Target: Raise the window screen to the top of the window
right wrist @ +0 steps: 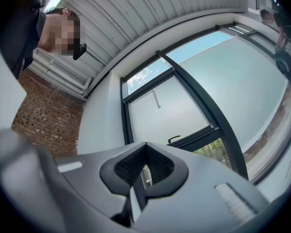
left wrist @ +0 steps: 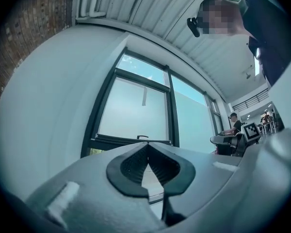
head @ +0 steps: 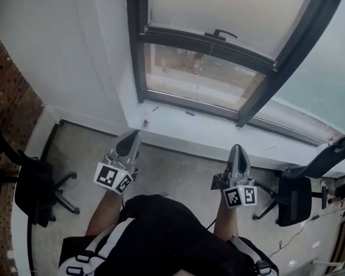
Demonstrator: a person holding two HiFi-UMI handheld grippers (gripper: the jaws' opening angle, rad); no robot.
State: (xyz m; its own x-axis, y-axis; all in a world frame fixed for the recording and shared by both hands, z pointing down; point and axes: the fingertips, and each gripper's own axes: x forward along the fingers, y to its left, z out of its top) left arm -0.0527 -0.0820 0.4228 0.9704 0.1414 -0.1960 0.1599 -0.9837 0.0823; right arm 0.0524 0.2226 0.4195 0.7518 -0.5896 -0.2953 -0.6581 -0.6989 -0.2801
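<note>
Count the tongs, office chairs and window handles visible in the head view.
Tongs: 2 (left tongs, right tongs, both shut and empty)
Office chairs: 2
Window handle: 1
Total: 5

Window [head: 218,68] top cut off; sill bits [head: 190,113] unidentifiable

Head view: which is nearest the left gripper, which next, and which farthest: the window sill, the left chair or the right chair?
1. The sill, just ahead of the left gripper.
2. The left chair, on the floor off to its left.
3. The right chair, far right, beyond the right gripper.
</note>
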